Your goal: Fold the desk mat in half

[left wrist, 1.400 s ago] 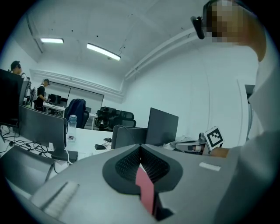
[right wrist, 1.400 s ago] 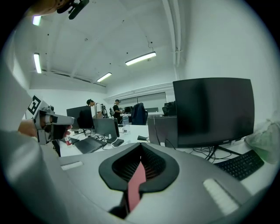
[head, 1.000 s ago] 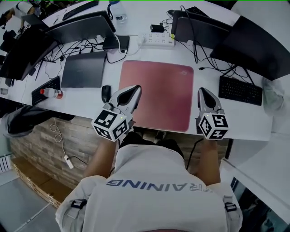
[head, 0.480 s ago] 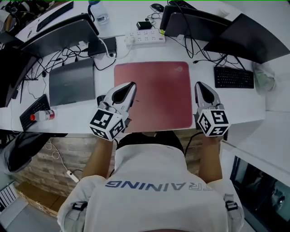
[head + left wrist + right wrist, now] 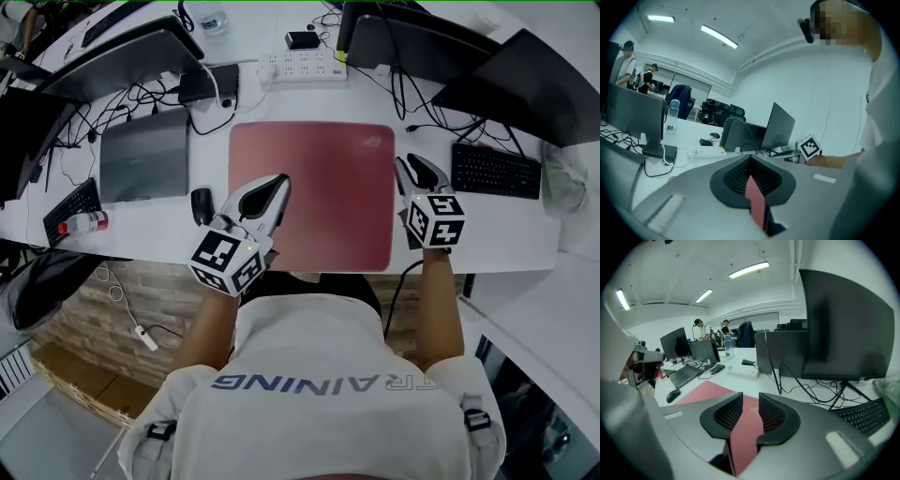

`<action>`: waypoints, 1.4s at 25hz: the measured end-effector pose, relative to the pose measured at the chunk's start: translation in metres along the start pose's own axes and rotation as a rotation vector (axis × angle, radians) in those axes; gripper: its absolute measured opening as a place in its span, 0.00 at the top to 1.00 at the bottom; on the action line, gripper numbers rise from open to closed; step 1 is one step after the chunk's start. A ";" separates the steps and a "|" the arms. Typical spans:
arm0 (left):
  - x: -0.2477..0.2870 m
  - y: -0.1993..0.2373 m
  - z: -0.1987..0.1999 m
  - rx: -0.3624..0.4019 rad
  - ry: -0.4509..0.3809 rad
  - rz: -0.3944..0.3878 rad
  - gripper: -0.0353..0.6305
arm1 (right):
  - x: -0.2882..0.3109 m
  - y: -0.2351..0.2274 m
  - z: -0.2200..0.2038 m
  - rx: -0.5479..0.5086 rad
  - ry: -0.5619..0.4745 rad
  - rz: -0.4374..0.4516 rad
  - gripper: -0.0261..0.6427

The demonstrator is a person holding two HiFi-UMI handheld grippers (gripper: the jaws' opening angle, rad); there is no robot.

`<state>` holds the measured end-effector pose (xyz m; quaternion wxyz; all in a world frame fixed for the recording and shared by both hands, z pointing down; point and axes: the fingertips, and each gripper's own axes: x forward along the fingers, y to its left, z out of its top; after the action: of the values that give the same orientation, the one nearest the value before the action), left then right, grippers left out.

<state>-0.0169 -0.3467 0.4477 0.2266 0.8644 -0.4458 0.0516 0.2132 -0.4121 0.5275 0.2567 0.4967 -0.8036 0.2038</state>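
The red desk mat (image 5: 323, 178) lies flat and unfolded on the white desk (image 5: 211, 244). My left gripper (image 5: 279, 180) hovers over the mat's near-left part with its jaws shut and nothing in them; in the left gripper view (image 5: 750, 161) a strip of the mat (image 5: 755, 204) shows below the jaws. My right gripper (image 5: 417, 166) sits at the mat's right edge, and its jaws are opening. In the right gripper view (image 5: 750, 405) the pads stand apart. The mat (image 5: 701, 391) shows through the gap, and the pads do not press on it.
A closed grey laptop (image 5: 145, 155) and a black mouse (image 5: 200, 204) lie left of the mat. A power strip (image 5: 302, 66), cables and monitors (image 5: 403, 47) stand behind it. A black keyboard (image 5: 495, 171) lies at the right, and a bottle (image 5: 82, 223) at the far left.
My right gripper has moved forward along the mat's right edge, and its jaws have gone from shut to apart. The left gripper has stayed over the mat's near-left part.
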 end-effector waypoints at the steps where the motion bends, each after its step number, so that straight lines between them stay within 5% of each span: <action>1: 0.003 -0.002 -0.002 -0.004 0.005 0.010 0.95 | 0.011 -0.009 -0.006 -0.005 0.027 0.006 0.78; 13: 0.048 -0.009 -0.021 -0.050 0.040 0.108 0.95 | 0.141 -0.066 -0.069 -0.079 0.319 0.110 0.70; 23: 0.056 0.005 -0.029 -0.082 0.058 0.139 0.95 | 0.164 -0.068 -0.080 -0.106 0.445 0.108 0.70; 35: 0.046 0.010 -0.028 -0.088 0.050 0.141 0.95 | 0.157 -0.055 -0.077 -0.127 0.373 0.079 0.86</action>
<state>0.0055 -0.3742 0.4895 0.2711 0.8186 -0.5016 0.0696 0.2204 -0.4996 0.6879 0.4238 0.4013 -0.7721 0.2513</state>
